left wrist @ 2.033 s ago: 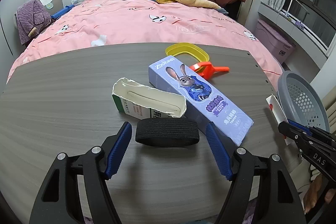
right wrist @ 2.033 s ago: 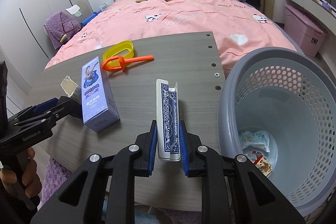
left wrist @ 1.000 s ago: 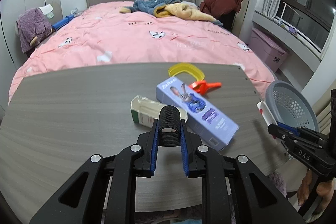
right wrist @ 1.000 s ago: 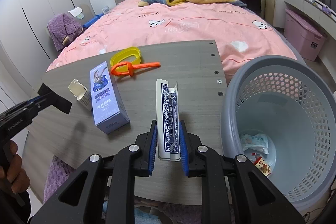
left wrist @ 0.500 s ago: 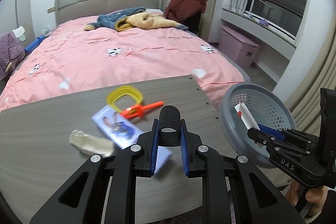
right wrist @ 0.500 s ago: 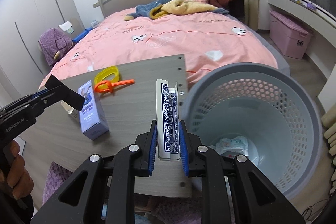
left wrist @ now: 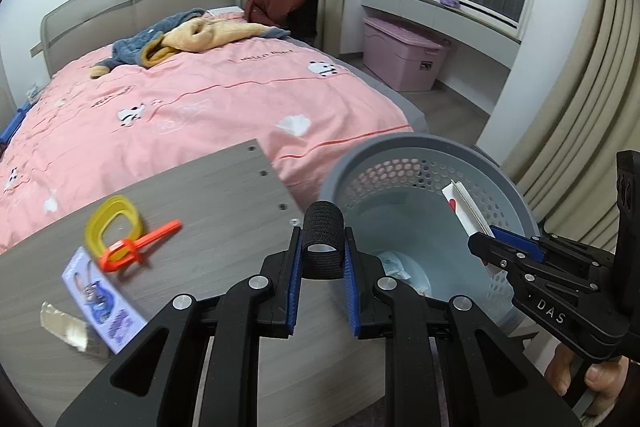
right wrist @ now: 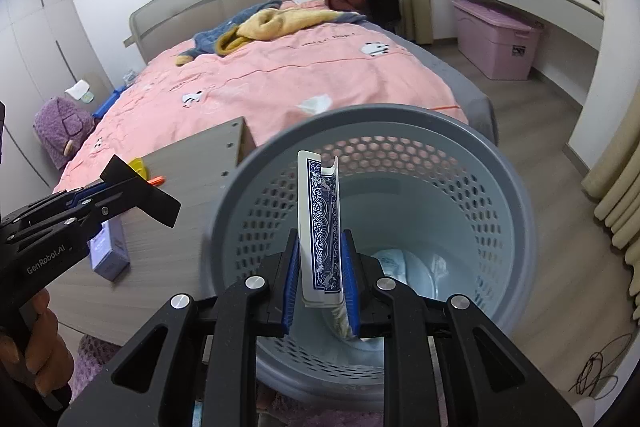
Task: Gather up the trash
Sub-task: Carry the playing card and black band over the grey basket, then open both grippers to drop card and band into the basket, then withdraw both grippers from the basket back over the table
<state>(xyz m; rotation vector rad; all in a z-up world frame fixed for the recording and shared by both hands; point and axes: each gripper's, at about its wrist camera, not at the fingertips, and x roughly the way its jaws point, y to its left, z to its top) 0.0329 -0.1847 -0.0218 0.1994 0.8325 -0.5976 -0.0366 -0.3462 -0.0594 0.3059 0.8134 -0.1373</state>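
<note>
Grey wood-grain bench (left wrist: 224, 211) fills the near left of both views, a grey perforated basket (right wrist: 516, 227) standing just off its right edge; nearest the left camera, the left tool (left wrist: 322, 259) is clenched on a black elastic band (left wrist: 323, 227), squeezed into an upright loop at the bench's edge beside the basket rim; the right tool (right wrist: 320, 267) is clamped on a playing-card box (right wrist: 320, 219) with a blue patterned back, held upright over the basket's open mouth, its top flap standing open; crumpled white wrappers (right wrist: 394, 259) lie on the basket floor; the right tool's black body reads "DAS" in the left view, and the left tool's reads "GenRobot.AI" in the right view, each gripped by a hand at the frame edge; further left on the bench lie a purple carton (left wrist: 102, 297) printed with a cartoon rabbit, its writing too blurred to read, a torn white carton (left wrist: 64, 323) beside it, then an orange clip (left wrist: 136, 247) touching a yellow ring (left wrist: 114, 223); beyond the bench a bed (left wrist: 192, 99) with a pink quilt bears the words "HELLO KITTY", with blue and yellow clothing (left wrist: 180, 37) heaped near the grey headboard; a pink storage box (left wrist: 402, 55) sits under the window.
</note>
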